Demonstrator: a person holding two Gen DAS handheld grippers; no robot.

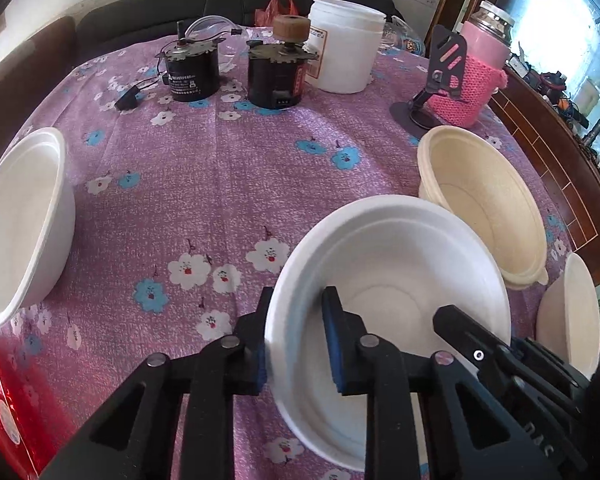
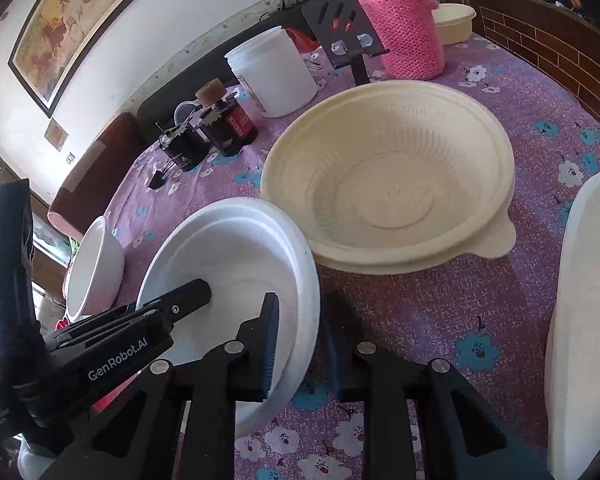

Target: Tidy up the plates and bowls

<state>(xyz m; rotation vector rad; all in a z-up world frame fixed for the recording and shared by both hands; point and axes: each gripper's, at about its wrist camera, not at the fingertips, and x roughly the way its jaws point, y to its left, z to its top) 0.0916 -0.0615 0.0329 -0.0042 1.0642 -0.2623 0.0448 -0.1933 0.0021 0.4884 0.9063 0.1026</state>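
A white foam bowl (image 1: 392,264) sits on the purple flowered tablecloth, and both grippers straddle its rim. My left gripper (image 1: 296,344) has one pad outside and one inside the left wall, jaws still apart. My right gripper (image 2: 304,344) straddles the bowl's (image 2: 236,256) right wall the same way; its finger also shows in the left wrist view (image 1: 460,320). A cream bowl stack (image 1: 484,204) (image 2: 388,184) stands just behind. Another white bowl (image 1: 24,220) (image 2: 94,264) lies at the left. A white plate edge (image 1: 572,312) (image 2: 584,320) stands at the right.
At the back stand two black motors (image 1: 188,76) (image 1: 276,76), a white tub (image 1: 346,50), a black phone stand (image 1: 440,76) and a pink knitted jar (image 1: 476,80). A red object (image 1: 0,400) lies at the left edge. A wooden cabinet (image 1: 560,160) runs along the right.
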